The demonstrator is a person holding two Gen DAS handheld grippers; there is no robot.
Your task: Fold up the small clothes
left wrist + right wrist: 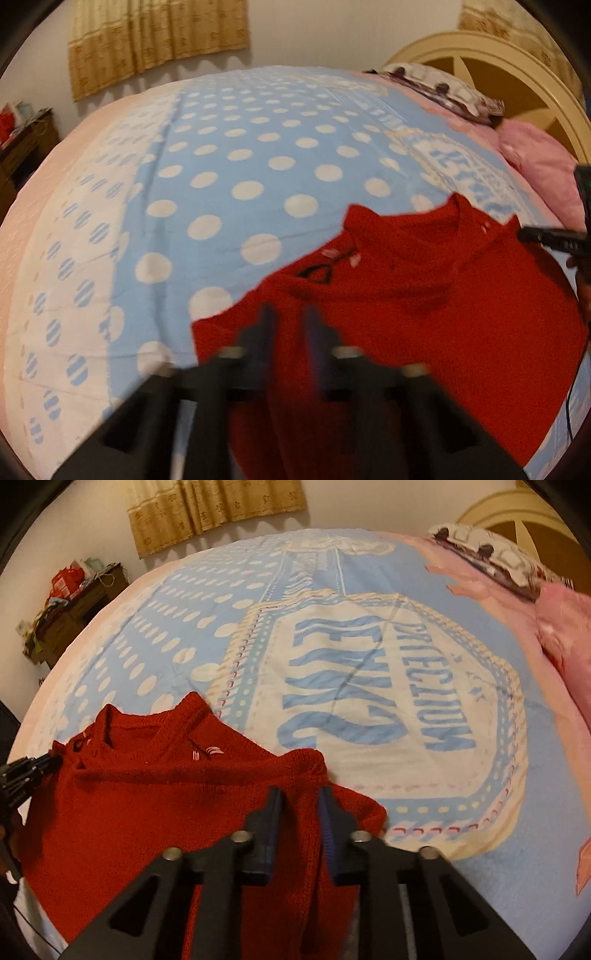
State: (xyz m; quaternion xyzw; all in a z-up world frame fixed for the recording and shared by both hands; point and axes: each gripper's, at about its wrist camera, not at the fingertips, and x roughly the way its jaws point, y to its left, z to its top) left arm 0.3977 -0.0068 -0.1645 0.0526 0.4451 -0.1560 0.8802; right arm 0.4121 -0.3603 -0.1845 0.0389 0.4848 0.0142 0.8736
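Observation:
A small red knitted sweater lies on the bed with its neck hole away from me; it also shows in the right wrist view. My left gripper is over the sweater's left shoulder and sleeve, jaws a little apart with red fabric between them. My right gripper is over the right shoulder, jaws a little apart with a fold of fabric between them. The right gripper's tip shows at the right edge of the left wrist view, and the left gripper's tip at the left edge of the right wrist view.
The bed has a blue sheet with white dots and a printed emblem. Pink pillows and a patterned pillow lie by the cream headboard. A cluttered dark cabinet stands by the wall under a curtain.

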